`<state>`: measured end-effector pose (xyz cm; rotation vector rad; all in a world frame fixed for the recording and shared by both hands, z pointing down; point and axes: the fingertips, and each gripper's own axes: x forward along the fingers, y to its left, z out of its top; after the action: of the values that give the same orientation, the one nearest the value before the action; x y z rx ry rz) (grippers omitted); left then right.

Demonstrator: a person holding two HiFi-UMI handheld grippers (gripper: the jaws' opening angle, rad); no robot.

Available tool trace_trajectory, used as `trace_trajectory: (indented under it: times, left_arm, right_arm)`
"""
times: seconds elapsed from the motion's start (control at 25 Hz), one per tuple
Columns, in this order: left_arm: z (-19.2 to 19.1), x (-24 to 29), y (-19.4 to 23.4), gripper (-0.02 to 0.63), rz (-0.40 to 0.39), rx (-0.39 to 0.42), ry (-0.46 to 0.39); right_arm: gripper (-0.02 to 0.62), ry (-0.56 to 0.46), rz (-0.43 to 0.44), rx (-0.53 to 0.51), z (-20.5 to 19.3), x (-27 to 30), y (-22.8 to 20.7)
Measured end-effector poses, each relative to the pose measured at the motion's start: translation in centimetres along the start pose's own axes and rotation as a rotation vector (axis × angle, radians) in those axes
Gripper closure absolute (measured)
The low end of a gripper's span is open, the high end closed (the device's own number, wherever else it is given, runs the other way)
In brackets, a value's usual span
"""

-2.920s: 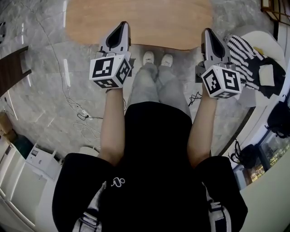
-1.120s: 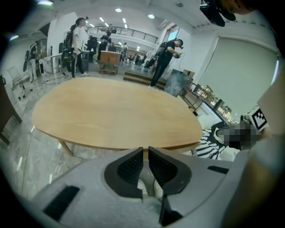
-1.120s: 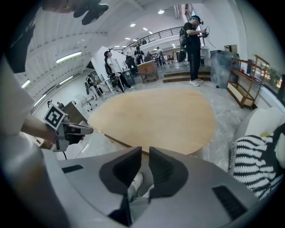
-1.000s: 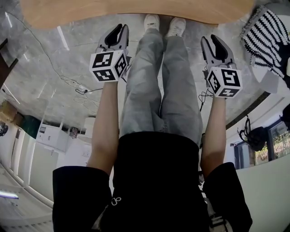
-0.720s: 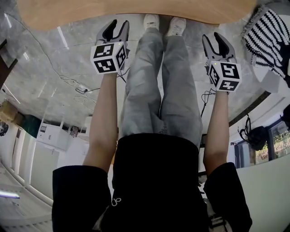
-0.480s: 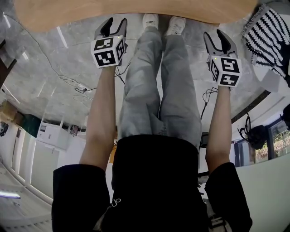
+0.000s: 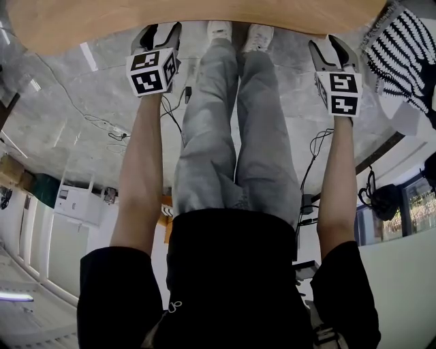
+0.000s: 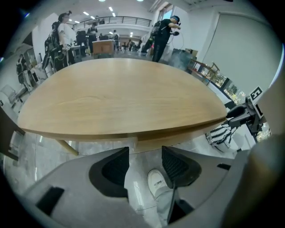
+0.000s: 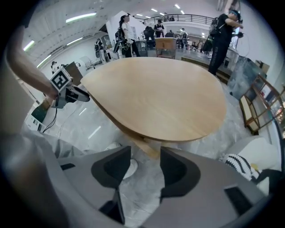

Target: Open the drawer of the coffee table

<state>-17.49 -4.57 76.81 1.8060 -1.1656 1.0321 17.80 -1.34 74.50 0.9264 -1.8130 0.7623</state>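
Both left gripper (image 7: 159, 28) and right gripper (image 7: 323, 44), jaws just opened, empty, hover by wooden coffee table (image 7: 204, 13) on marble floor (image 7: 82, 102).

Head view looks steeply down; worktop (image 7: 204, 17) edge lies at 12 o'clock. Both gripper views sit low, close to that edge, looking across the shared worktop. In left gripper view the right gripper (image 8: 231, 116) appears at 3 o'clock.

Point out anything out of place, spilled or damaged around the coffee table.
Nothing is spilled or damaged; the coffee table top is bare. The only untidy thing is a loose cable trailing across the floor left of the person's legs.
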Motion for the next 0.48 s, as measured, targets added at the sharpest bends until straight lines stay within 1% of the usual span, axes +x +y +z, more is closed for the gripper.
trace_trajectory:
  times: [0.2, 0.36, 0.48]
  left_arm:
    - [-0.1, 0.6, 0.2, 0.402, -0.041, 0.003, -0.023]
    - [0.5, 0.8, 0.3, 0.403, -0.064, 0.054, -0.024]
    - [0.8, 0.9, 0.1, 0.403, -0.083, 0.095, -0.014]
  right_arm:
    - [0.422, 0.009, 0.003, -0.053, 0.1, 0.8, -0.4]
    - [0.422, 0.017, 0.013, -0.094, 0.4, 1.3, -0.2]
    - [0.422, 0.021, 0.012, -0.105, 0.4, 1.5, -0.4]
